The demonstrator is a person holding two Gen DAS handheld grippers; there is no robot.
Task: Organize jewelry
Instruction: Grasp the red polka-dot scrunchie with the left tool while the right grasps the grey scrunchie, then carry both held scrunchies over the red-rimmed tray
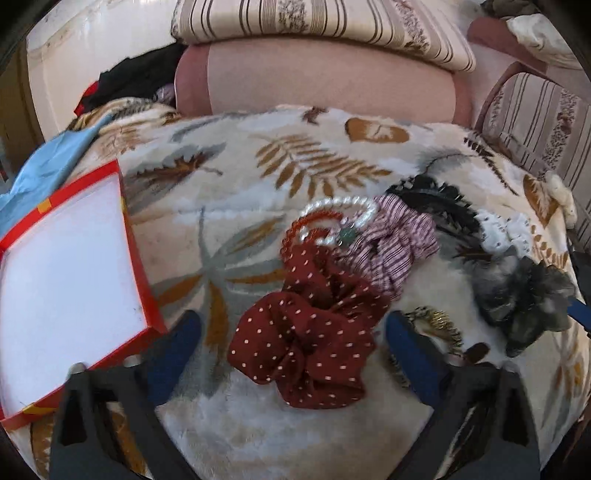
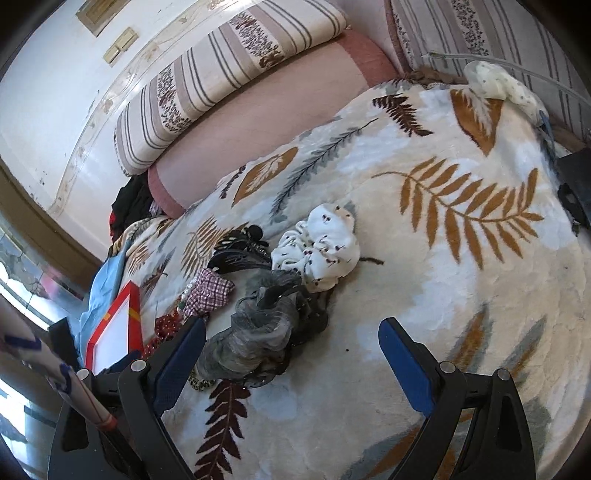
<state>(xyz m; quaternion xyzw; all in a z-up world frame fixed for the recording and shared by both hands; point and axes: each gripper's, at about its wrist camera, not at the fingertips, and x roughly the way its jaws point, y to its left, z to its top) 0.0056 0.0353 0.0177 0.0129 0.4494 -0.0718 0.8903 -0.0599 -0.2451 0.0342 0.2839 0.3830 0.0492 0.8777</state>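
My left gripper point(image 1: 293, 325) is open, its blue fingers on either side of a dark red polka-dot scrunchie point(image 1: 306, 343) lying on the leaf-print blanket. Behind it lie a pearl bracelet point(image 1: 343, 212), a red bead bracelet point(image 1: 295, 232), a pink striped scrunchie point(image 1: 395, 240), a black hair claw point(image 1: 436, 201), a grey sheer scrunchie point(image 1: 524, 299) and a gold chain point(image 1: 436, 321). A red box with a white inside point(image 1: 70, 280) sits at left. My right gripper point(image 2: 291, 332) is open above the blanket, beside the grey scrunchie point(image 2: 255, 332) and a white printed scrunchie point(image 2: 325, 251).
A pink bolster point(image 1: 325, 81) and striped cushions point(image 1: 332, 22) line the far side of the bed. Blue cloth point(image 1: 44, 173) lies behind the box. Dark clothes point(image 1: 129, 81) are piled at the far left. The blanket point(image 2: 461, 295) stretches to the right.
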